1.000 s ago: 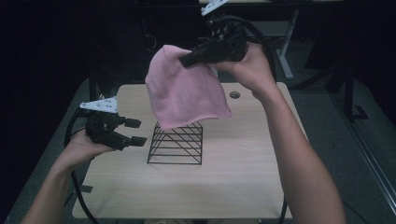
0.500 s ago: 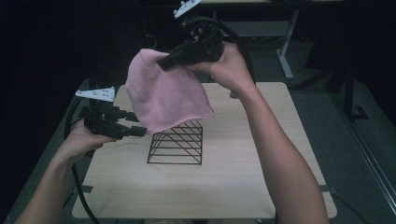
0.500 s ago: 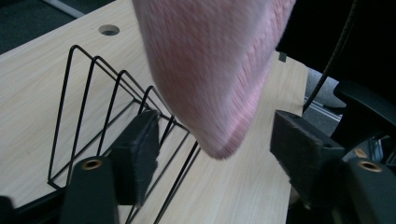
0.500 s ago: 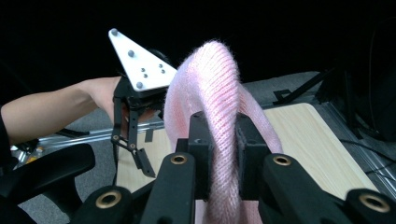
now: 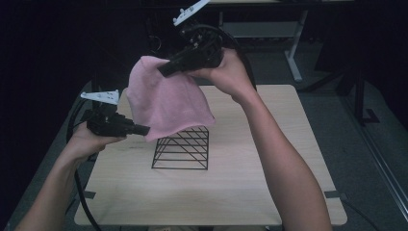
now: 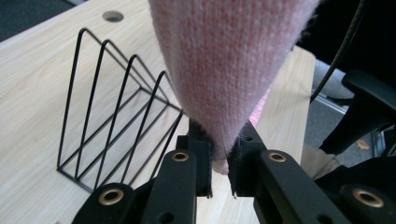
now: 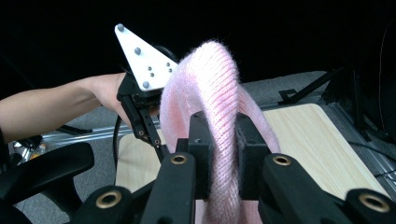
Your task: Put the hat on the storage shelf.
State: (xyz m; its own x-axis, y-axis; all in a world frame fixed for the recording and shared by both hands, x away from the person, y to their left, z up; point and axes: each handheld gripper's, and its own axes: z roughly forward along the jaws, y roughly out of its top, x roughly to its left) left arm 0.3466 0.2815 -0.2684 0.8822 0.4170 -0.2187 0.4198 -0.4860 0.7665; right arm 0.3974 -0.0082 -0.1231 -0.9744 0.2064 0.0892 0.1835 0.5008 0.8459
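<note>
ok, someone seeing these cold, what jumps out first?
The pink knitted cloth, held up in the air above the left half of the wooden table, pinched at the top by the right gripper and at a lower corner by the left gripper. Next, the black wire rack standing on the table just under the cloth. The surroundings are dark, so the cloth stands out.

High view: above your side, facing forward-down, whole desk [image 5: 269,192] in frame. Left tongs view: close, looks along jaws across desk [image 6: 28,93] past wire rack [image 6: 112,107]. Right tongs view: close, faces back toward your left hand [image 7: 109,93]. All share pink cloth [image 5: 166,103].
</note>
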